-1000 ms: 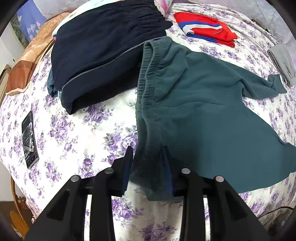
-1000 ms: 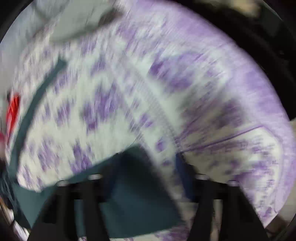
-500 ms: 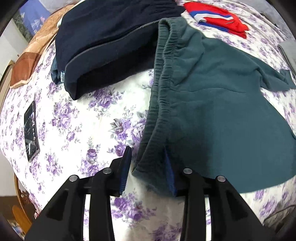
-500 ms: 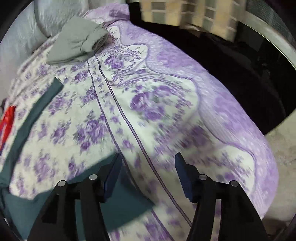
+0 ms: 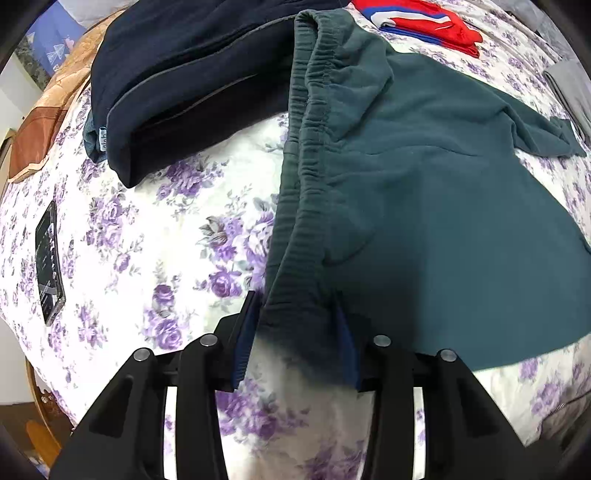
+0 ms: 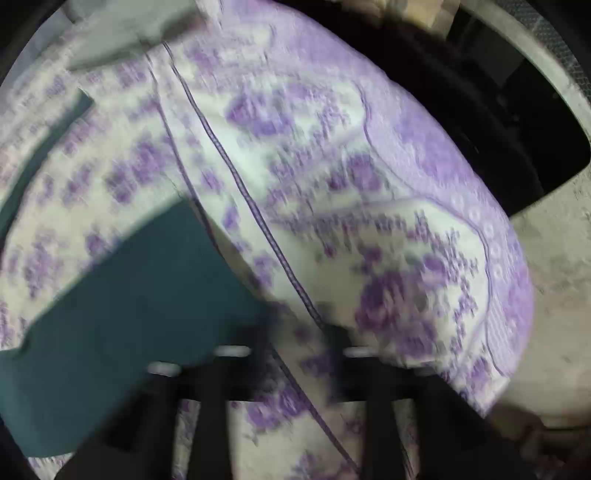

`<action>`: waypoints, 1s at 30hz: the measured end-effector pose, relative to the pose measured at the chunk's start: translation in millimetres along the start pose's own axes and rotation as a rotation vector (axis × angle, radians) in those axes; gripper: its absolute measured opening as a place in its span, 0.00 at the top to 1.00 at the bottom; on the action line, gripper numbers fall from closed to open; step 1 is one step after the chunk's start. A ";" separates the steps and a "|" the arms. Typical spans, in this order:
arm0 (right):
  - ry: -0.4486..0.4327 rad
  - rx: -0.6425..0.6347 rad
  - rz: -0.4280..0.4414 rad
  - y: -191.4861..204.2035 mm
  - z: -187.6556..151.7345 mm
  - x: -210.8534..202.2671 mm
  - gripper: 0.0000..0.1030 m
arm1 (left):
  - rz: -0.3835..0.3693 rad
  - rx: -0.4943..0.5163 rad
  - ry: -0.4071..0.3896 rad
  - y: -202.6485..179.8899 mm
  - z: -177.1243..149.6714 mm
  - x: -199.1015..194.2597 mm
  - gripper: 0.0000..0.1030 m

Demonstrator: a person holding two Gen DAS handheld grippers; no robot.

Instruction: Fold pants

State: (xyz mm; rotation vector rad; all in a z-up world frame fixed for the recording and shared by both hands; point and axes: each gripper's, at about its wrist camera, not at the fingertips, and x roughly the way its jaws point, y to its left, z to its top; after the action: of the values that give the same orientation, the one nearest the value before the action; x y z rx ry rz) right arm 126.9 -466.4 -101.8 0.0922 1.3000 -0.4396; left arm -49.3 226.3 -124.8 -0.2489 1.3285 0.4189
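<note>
Dark teal sweatpants (image 5: 424, 192) lie spread on the floral bedspread (image 5: 155, 229), waistband running from the far middle toward me. My left gripper (image 5: 295, 339) has its jaws around the near corner of the waistband, cloth filling the gap between the blue pads. In the blurred right wrist view one teal pant leg (image 6: 140, 295) lies at lower left, its end just left of my right gripper (image 6: 295, 354). The right jaws stand apart over bare bedspread with nothing between them.
Folded navy pants (image 5: 192, 74) lie far left beside the waistband. A red, white and blue garment (image 5: 424, 22) lies at the far edge. A phone (image 5: 48, 262) lies at left. Grey cloth (image 5: 569, 88) lies far right. The bed's edge (image 6: 517, 258) drops off right.
The left gripper has drawn the waistband corner toward me, stretching the waistband straighter. The right gripper, open since half a second ago, has swung over the bed; the teal leg now lies further into its view.
</note>
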 end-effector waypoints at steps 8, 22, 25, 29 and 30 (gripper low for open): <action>-0.290 -0.064 0.178 77.8 53.9 -58.3 0.28 | -0.119 0.040 -0.231 -4.1 30.8 -58.2 0.46; -0.112 0.097 0.549 230.4 185.1 21.2 0.42 | -0.196 -0.048 -0.193 -79.1 80.4 -7.3 0.38; -0.091 0.092 0.563 249.1 194.1 35.5 0.45 | -0.159 -0.084 -0.125 -74.5 77.9 10.9 0.38; -0.074 0.033 0.543 266.8 201.9 42.0 0.94 | -0.154 -0.137 -0.081 -64.8 72.2 27.3 0.38; -0.082 0.040 0.552 264.2 202.9 37.8 0.94 | -0.142 -0.123 -0.079 -66.6 72.4 27.3 0.38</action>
State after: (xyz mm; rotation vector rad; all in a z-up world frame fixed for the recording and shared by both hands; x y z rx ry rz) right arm 415.3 -297.6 -128.4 0.4496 1.1273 0.0040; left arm 48.4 200.1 -138.8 -0.4227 1.2008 0.3873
